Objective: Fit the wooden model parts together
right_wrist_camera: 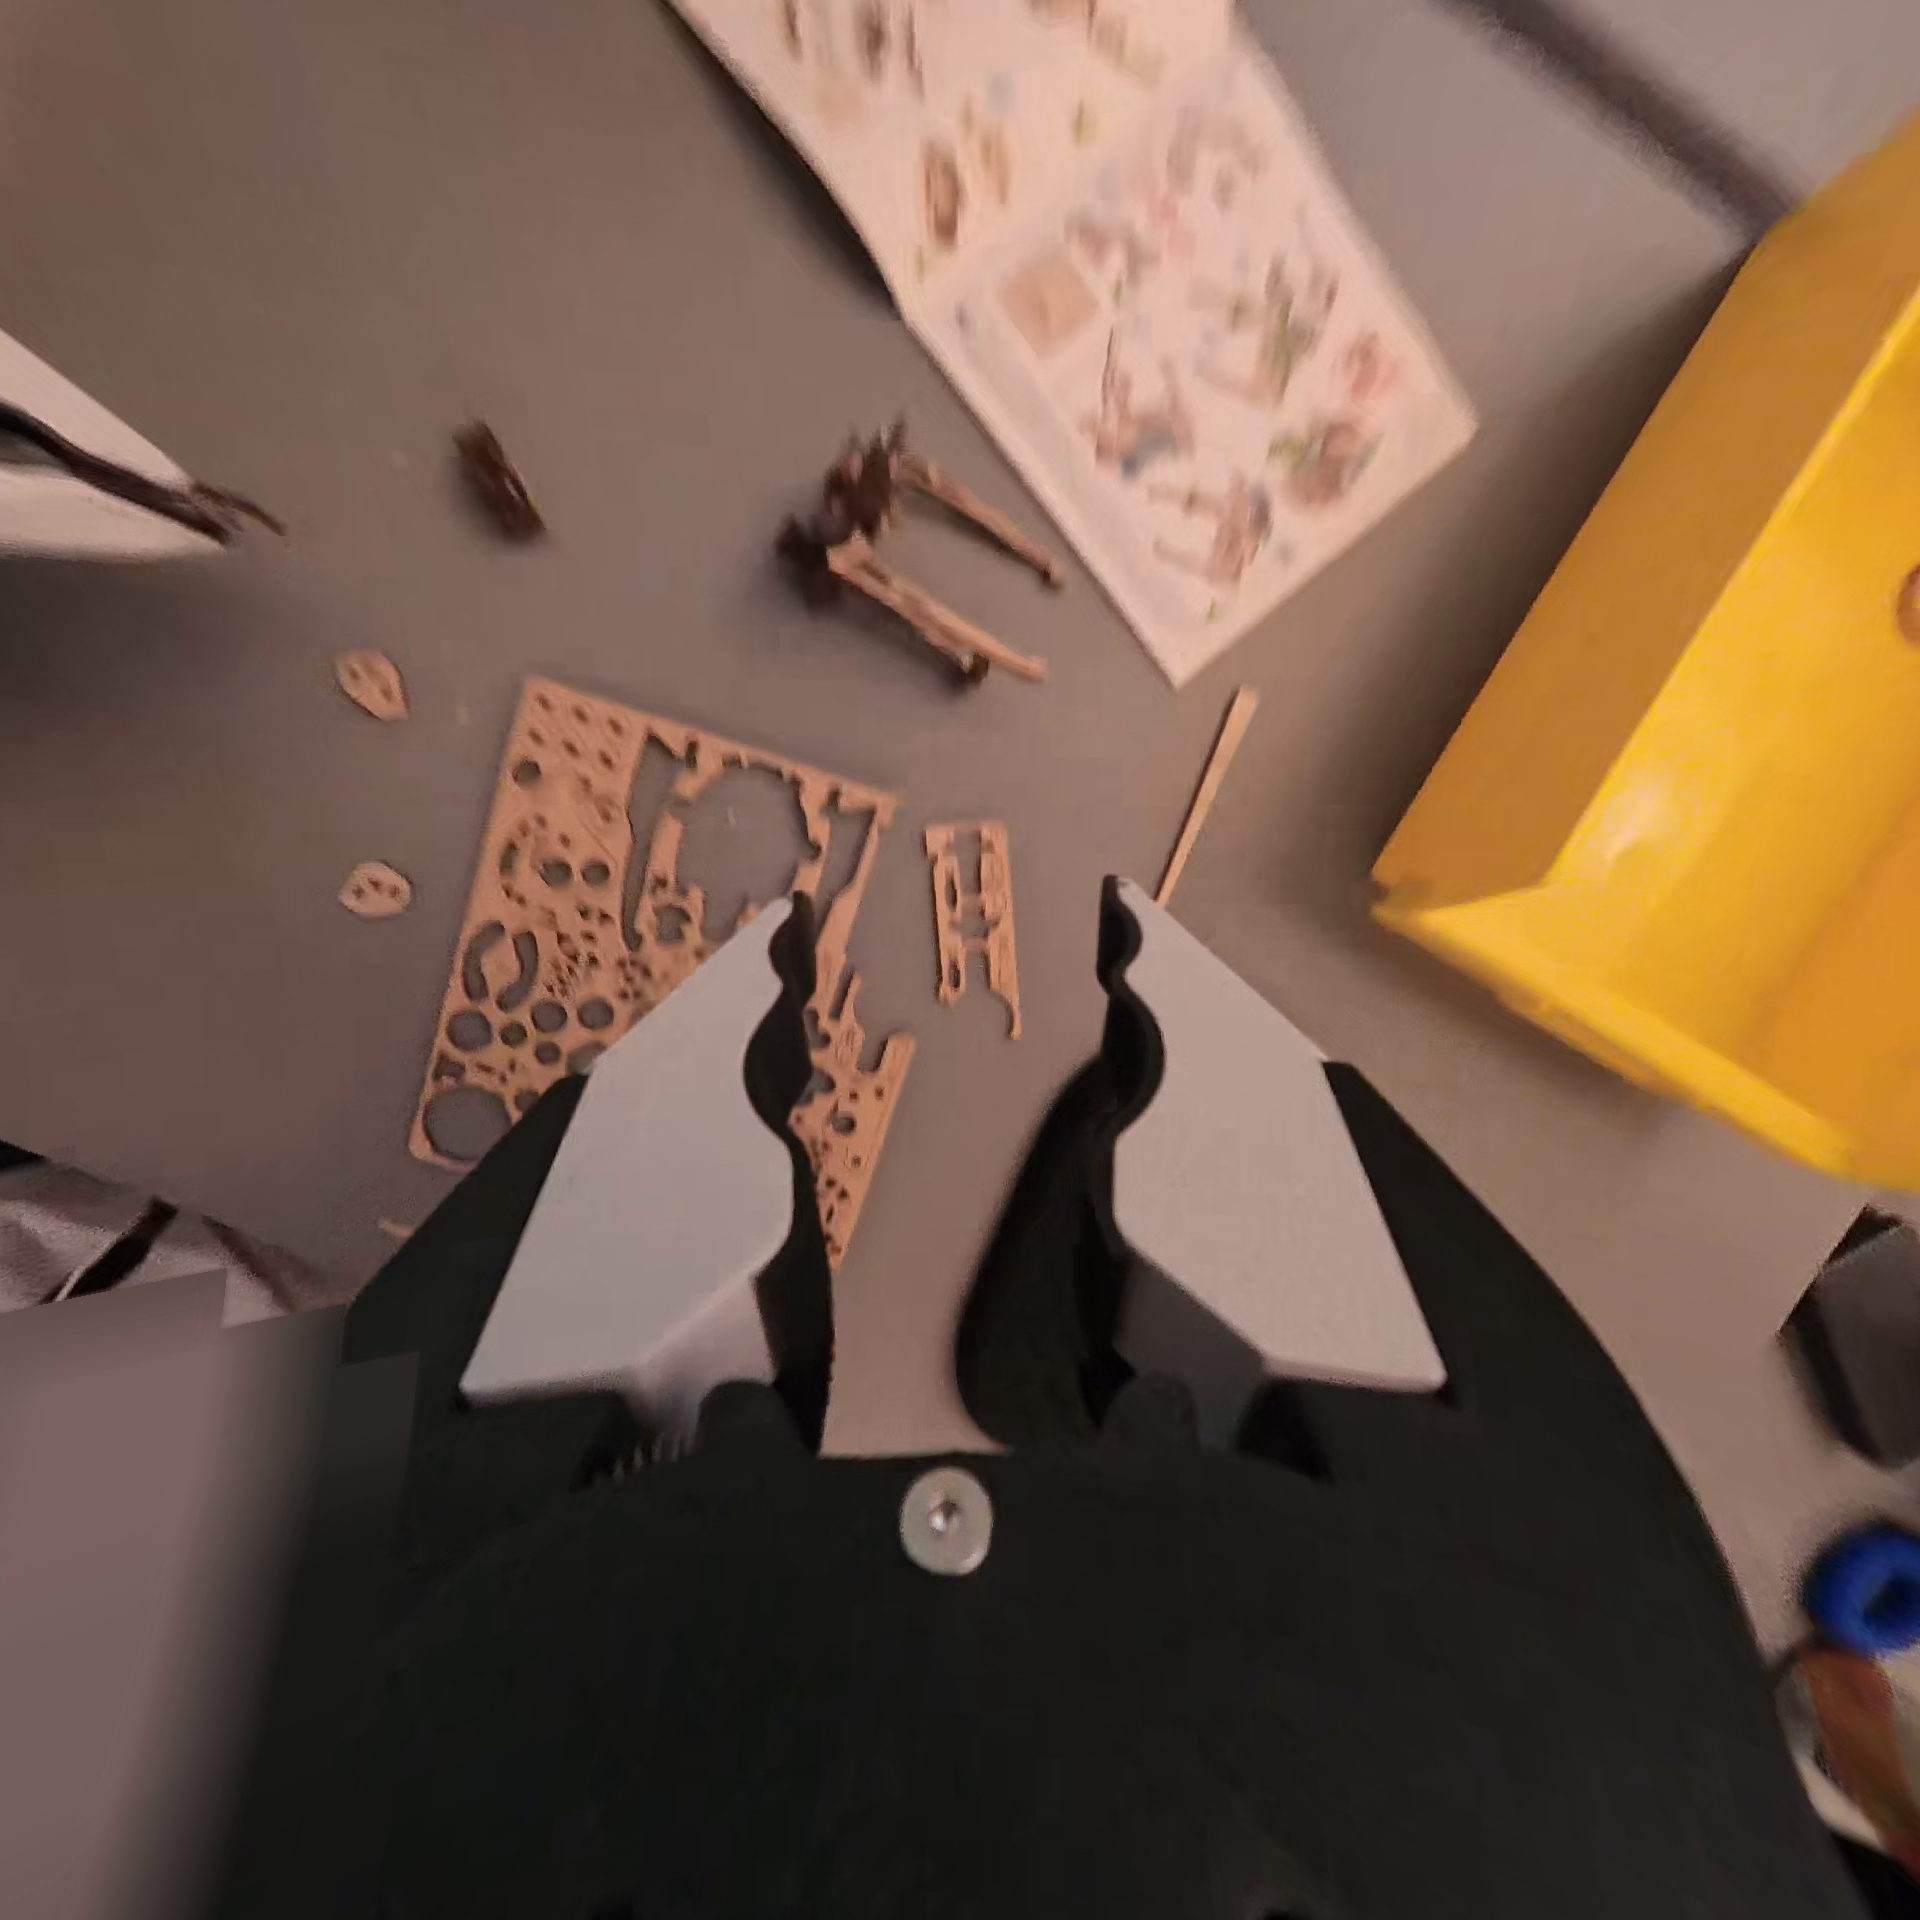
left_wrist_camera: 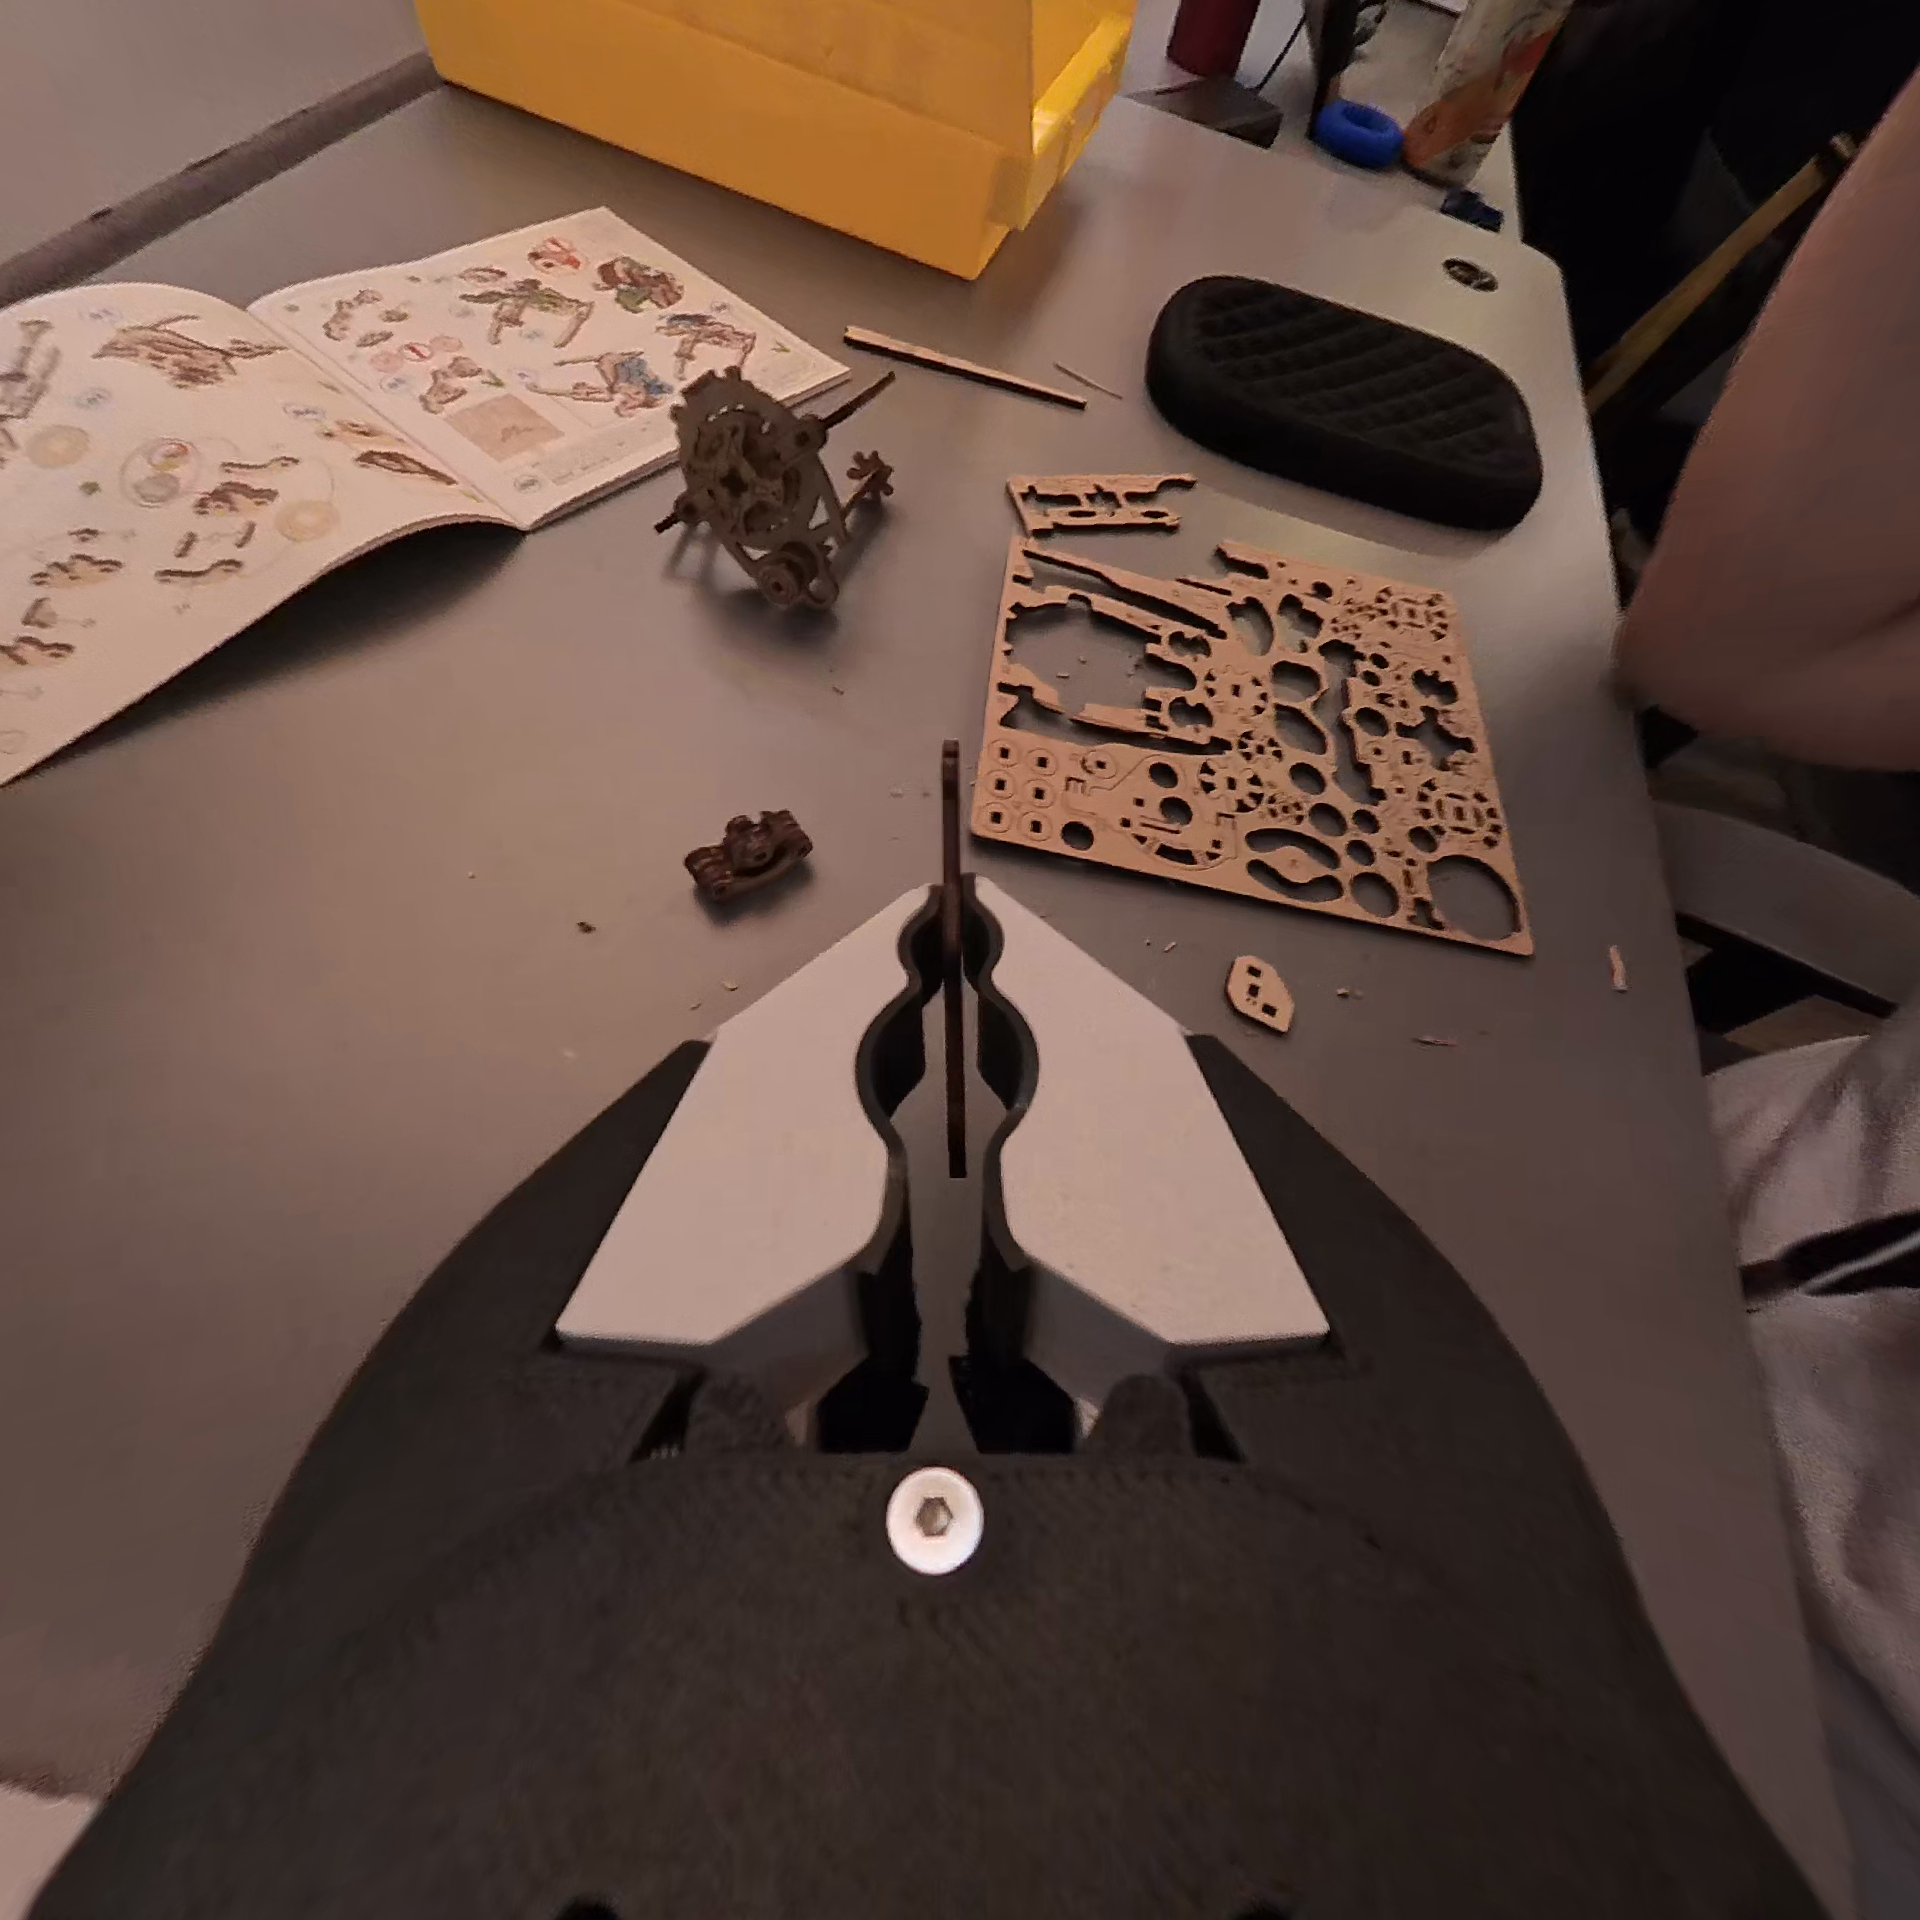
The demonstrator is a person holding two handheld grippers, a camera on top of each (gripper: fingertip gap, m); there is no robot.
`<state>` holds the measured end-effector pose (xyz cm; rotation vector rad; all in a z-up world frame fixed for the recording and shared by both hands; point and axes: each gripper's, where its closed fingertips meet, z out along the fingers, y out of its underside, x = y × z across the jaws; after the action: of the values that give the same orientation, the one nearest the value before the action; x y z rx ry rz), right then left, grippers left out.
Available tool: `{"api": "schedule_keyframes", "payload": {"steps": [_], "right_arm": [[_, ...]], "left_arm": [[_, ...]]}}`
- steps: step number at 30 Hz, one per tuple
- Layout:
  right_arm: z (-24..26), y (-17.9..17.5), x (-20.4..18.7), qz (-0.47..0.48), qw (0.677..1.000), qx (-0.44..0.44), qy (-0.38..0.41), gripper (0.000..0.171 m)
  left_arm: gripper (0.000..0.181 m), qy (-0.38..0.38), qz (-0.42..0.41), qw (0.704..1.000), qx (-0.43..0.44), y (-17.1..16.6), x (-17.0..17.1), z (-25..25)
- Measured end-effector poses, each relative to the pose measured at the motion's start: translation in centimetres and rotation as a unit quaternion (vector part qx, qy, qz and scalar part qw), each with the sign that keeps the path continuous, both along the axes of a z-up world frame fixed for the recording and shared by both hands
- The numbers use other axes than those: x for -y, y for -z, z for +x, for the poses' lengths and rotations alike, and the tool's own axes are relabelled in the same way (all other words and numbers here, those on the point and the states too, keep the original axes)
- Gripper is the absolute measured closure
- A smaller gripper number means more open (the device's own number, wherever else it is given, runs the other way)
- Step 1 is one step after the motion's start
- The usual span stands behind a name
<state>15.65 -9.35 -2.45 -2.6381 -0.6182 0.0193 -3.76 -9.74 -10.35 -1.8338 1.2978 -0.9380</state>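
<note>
My left gripper (left_wrist_camera: 951,896) is shut on a thin dark wooden part (left_wrist_camera: 950,821) held edge-on, its tip sticking out past the fingertips above the grey table. A half-built dark wooden model (left_wrist_camera: 764,490) stands ahead beside the booklet. A small dark sub-assembly (left_wrist_camera: 746,854) lies to the left of the fingertips. A tan punched-out part sheet (left_wrist_camera: 1247,738) lies to the right. My right gripper (right_wrist_camera: 951,904) is open and empty, high above the sheet (right_wrist_camera: 665,914) and a tan sheet fragment (right_wrist_camera: 975,920). The right wrist view is blurred; the model (right_wrist_camera: 894,551) and the left gripper (right_wrist_camera: 114,468) show there.
An open instruction booklet (left_wrist_camera: 312,436) lies at left. A yellow bin (left_wrist_camera: 790,104) stands at the back. A black ribbed pad (left_wrist_camera: 1351,400), a thin wood strip (left_wrist_camera: 961,364) and a small oval offcut (left_wrist_camera: 1259,992) lie at right. A person's arm (left_wrist_camera: 1787,499) is at the right edge. There is about 20 cm between the tips of the two grippers. Left tips and right tips are each some 15 cm from the half-built dark wooden model (left_wrist_camera: 764,490).
</note>
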Motion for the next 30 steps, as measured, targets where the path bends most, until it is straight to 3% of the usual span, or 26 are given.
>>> {"api": "schedule_keyframes", "payload": {"steps": [3,9,12,17,24,28,30], "right_arm": [[2.1,3.5,1.4,-0.101,0.993,0.059,0.007,0.117],[3.3,4.5,-0.1,-0.12,0.99,0.077,-0.004,0.119],[3.0,5.1,-1.1,-0.129,0.989,0.067,-0.021,0.123],[4.6,7.4,-0.8,-0.193,0.979,0.07,-0.004,0.123],[4.1,9.1,-1.3,-0.229,0.97,0.082,-0.021,0.131],[4.7,8.8,-2.4,-0.207,0.977,0.021,-0.038,0.136],[2.9,8.5,-4.0,-0.145,0.985,-0.063,-0.069,0.146]], "left_arm": [[0.181,0.005,-0.024,1.0,0.001,0.2,0.0,0.9],[0.181,0.003,-0.015,0.997,-0.082,-0.6,-2.0,2.9],[0.181,-0.008,0.03,0.993,-0.118,-2.6,-4.6,4.2],[0.181,-0.014,0.042,0.996,-0.08,-5.9,-6.8,6.8],[0.181,-0.035,0.006,0.995,-0.093,-3.2,-7.5,3.7],[0.181,-0.043,-0.004,0.997,-0.066,-4.0,-8.2,3.0],[0.181,-0.045,-0.005,0.997,-0.06,-4.2,-8.4,2.6]]}}
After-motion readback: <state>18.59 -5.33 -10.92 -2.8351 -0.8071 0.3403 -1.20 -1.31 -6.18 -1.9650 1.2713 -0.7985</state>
